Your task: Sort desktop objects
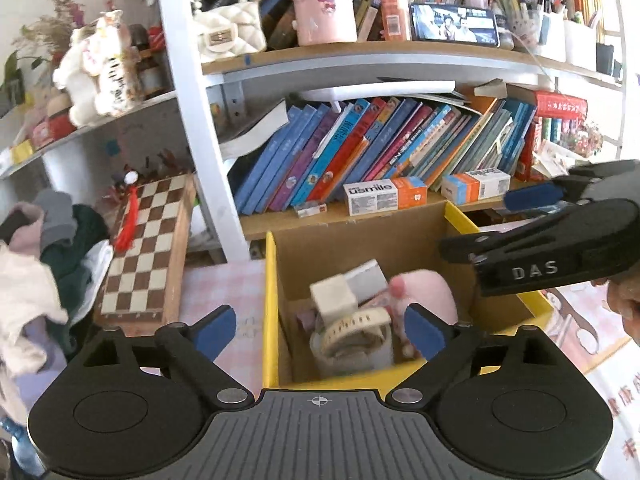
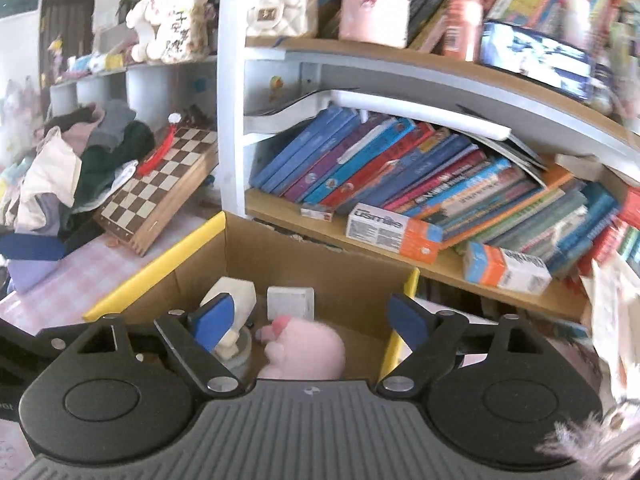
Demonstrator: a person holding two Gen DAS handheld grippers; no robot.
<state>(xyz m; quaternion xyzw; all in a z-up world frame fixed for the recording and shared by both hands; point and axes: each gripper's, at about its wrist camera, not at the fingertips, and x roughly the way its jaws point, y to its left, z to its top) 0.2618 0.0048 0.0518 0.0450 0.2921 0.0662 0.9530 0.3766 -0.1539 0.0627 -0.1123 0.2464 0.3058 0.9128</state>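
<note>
A cardboard box with a yellow rim [image 1: 271, 300] [image 2: 156, 264] stands on the desk in front of the bookshelf. Inside it lie a pink plush toy [image 1: 428, 292] [image 2: 308, 352], a small white cube box [image 1: 334, 296] [image 2: 291, 302] and a cream-strapped watch [image 1: 356, 326] on a white container. My left gripper [image 1: 320, 324] hangs open over the box's near side, with nothing between its pads. My right gripper [image 2: 310, 314] is open and empty over the same box. In the left wrist view its blue fingertip [image 1: 532, 199] shows at the right, above the box's right wall.
A folded chessboard [image 1: 148, 248] [image 2: 168, 176] leans left of the box beside a heap of clothes [image 1: 40, 260]. Slanted books [image 1: 380, 148] and two toothpaste cartons [image 1: 384, 196] fill the shelf behind. A pink checked cloth [image 1: 224, 284] covers the desk. A hand [image 1: 624, 300] holds the right gripper.
</note>
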